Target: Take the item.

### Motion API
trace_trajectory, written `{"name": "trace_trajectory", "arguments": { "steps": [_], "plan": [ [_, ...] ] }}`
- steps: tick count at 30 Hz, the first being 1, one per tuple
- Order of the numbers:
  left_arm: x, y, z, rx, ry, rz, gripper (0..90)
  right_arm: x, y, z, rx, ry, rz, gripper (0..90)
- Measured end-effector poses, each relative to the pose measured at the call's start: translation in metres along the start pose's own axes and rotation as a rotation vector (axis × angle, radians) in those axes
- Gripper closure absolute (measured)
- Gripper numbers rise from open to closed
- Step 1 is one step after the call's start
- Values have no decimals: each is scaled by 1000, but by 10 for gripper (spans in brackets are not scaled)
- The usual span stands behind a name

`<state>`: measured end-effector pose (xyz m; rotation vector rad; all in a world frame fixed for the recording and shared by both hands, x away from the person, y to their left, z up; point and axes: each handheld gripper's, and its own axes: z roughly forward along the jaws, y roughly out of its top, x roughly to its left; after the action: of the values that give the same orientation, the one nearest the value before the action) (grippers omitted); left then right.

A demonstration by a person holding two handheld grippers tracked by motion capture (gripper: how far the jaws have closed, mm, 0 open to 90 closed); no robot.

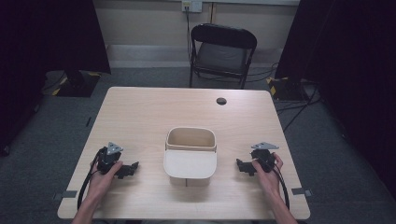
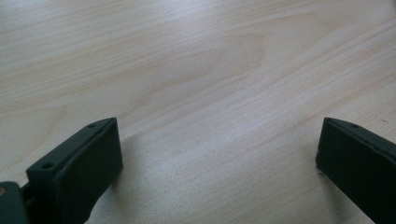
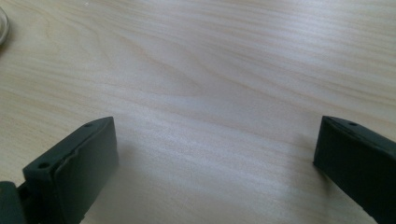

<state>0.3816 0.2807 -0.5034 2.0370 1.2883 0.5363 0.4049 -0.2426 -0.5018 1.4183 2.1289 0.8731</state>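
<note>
A beige bin (image 1: 190,156) stood upright at table (image 1: 140,116) centre, nearer the near edge, mouth facing up, w/ a flatter lid-like part on its near side; long axis ran near-to-far. Left gripper (image 1: 127,170) lay low on the table left of the bin, held by the left hand (image 1: 103,173), jaws pointing right toward it, wide open w/ nothing between. Right gripper (image 1: 242,166), in the right hand (image 1: 267,171), mirrored it on the right, jaws pointing left, also wide open & empty. No readable writing seen.
</note>
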Motion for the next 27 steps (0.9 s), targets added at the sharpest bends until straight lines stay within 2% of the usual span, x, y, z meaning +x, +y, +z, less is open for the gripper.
{"name": "trace_trajectory", "arguments": {
  "steps": [4,6,7,8,9,10,11,12,14,15,16,17,20,23,25,26,27],
  "plan": [
    [0,0,0,0,0,0,0,1,0,0,-1,-3,12,0],
    [0,0,0,0,0,0,0,0,1,-2,-3,-8,5,55],
    [0,0,0,0,0,0,0,0,1,-2,-3,-8,5,55],
    [0,0,0,0,0,0,0,1,2,-5,-24,-3,10,203],
    [0,0,0,0,0,0,0,1,2,-5,-24,-3,10,203],
    [0,0,0,0,0,0,0,1,3,-7,-31,11,15,118],
    [0,0,0,0,0,0,0,1,3,-7,-31,11,15,118],
    [0,0,0,0,0,0,0,2,4,-10,-45,32,17,183],
    [0,0,0,0,0,0,0,2,5,-11,-52,38,16,169],
    [0,0,0,0,0,0,0,2,5,-12,-62,49,16,129],
    [0,0,0,0,0,0,0,4,7,-16,-80,74,17,158],
    [0,0,0,0,-1,0,0,5,7,-17,-89,84,18,138],
    [0,0,0,0,0,0,0,8,9,-21,-116,124,13,151],
    [0,0,0,0,0,0,0,11,10,-25,-134,151,5,149],
    [0,0,0,0,0,0,0,13,11,-27,-141,148,-8,149],
    [0,0,0,0,0,0,0,15,12,-30,-150,178,-12,151],
    [0,0,0,0,0,0,0,15,12,-30,-150,178,-12,151]
  ]
}}
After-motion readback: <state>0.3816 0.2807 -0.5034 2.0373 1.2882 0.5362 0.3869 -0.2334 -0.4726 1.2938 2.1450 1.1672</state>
